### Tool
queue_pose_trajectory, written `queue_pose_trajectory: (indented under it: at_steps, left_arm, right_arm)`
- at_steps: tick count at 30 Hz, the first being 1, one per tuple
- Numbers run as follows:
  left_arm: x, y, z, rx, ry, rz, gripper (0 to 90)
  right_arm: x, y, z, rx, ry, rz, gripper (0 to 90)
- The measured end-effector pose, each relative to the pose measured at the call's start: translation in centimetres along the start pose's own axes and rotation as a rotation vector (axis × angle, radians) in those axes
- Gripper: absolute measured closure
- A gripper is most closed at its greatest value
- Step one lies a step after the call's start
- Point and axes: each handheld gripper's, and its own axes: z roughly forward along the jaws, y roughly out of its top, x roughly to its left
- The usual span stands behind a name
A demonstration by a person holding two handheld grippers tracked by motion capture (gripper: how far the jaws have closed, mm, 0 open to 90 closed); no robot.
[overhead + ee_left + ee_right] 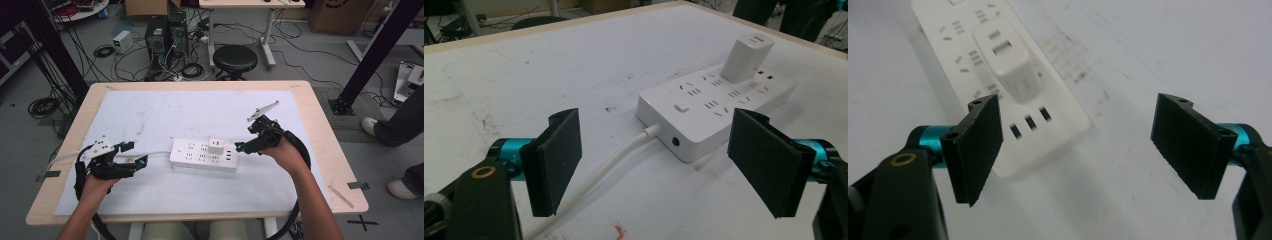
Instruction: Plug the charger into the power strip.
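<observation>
Left tool lower left of frame, jaws wide apart, empty. Right tool right of centre, jaws wide apart, empty.

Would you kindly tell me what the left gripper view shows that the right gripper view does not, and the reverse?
Left gripper view alone: the white cable entering the power strip's end, and its switch button. Right gripper view alone: three small USB slots at the strip's opposite end. Both share the power strip, the white charger plugged into it, and open black jaws.

Black grippers, teal joints, flat black fingers, black cables.
</observation>
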Motion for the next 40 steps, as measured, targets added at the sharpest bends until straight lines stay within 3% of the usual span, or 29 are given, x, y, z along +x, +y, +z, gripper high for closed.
queue_pose_trajectory:
  at_steps: [6,12,15,40]
  left_arm:
    - [0.0,0.2,-0.1,-0.005,0.003,0.000,21.8]
    - [-0.1,0.3,-0.2,-0.005,0.008,0.002,21.8]
    - [0.0,0.3,-0.4,-0.008,0.012,0.001,21.7]
    - [-0.5,0.4,-0.6,-0.015,0.023,0.007,21.8]
  right_arm:
    - [-0.5,-2.9,-1.5,-0.028,-0.039,0.042,21.1]
    - [-0.5,-4.6,-2.7,-0.073,-0.052,0.071,19.8]
    - [-0.4,-5.0,-2.9,-0.076,-0.068,0.067,18.9]
    - [0.0,-7.4,-3.1,-0.100,-0.068,0.100,17.7]
